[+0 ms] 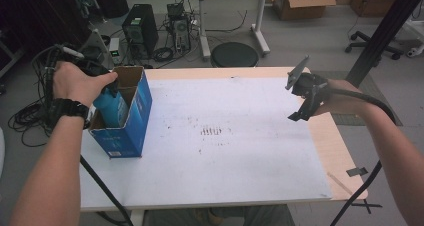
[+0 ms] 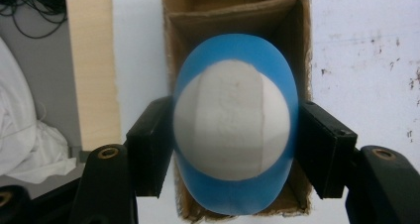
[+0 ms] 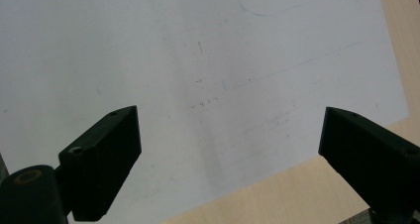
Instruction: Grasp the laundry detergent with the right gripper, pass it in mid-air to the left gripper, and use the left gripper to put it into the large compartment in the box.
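1. Left gripper (image 1: 107,83) clamps a blue bottle (image 2: 236,135) by its sides, over the open blue cardboard box (image 1: 131,123) at the table's left edge; the bottle sits partly inside.
2. Embossed writing on the bottle's white base (image 2: 232,120) is too blurred to read.
3. Print on the box is illegible.
4. Right gripper (image 3: 228,149) hangs above the white table (image 1: 225,151) at its far right, jaws wide, nothing between them.

A wooden table (image 1: 345,151) is covered over most of its top by a white sheet (image 1: 240,156), marked with dark specks near its middle. An open blue cardboard box (image 1: 131,123) is stood on the sheet at the far left. Strips of black tape (image 1: 356,171) are stuck at the near right edge.
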Demonstrator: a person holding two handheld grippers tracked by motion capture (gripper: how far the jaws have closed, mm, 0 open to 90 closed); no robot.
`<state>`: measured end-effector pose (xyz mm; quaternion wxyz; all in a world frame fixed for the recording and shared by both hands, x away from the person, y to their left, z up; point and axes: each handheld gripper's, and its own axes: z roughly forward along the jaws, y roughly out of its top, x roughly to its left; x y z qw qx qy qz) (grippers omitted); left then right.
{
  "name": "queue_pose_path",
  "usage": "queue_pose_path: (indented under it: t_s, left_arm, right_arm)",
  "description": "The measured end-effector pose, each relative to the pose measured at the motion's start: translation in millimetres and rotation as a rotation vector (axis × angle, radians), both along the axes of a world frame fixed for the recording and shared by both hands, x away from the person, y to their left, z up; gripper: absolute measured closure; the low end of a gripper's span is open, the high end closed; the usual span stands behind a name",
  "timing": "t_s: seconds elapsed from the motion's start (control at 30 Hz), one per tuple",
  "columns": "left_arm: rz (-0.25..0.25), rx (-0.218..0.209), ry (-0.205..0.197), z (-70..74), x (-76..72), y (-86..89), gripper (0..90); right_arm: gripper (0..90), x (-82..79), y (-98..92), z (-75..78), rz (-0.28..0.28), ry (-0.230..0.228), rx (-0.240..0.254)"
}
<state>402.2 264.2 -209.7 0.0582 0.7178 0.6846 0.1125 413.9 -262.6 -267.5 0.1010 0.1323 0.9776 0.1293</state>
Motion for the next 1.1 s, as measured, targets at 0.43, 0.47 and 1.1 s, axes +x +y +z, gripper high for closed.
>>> queue_pose_path:
  t_s: [0.43,0.47,1.1]
  left_arm:
    - [-0.002,-0.003,0.031,-34.1,4.9,-1.2,38.4]
    - [-0.001,-0.004,0.029,-35.6,4.9,-1.1,38.4]
    - [-0.008,0.006,0.053,-53.0,4.7,-0.2,38.4]
  right_arm:
    - [9.4,1.8,0.4,-4.7,-0.004,0.006,0.001]
    - [9.4,2.1,0.4,-5.2,-0.006,0.005,0.002]
    - [9.2,2.2,2.2,-8.5,-0.004,0.01,0.0]
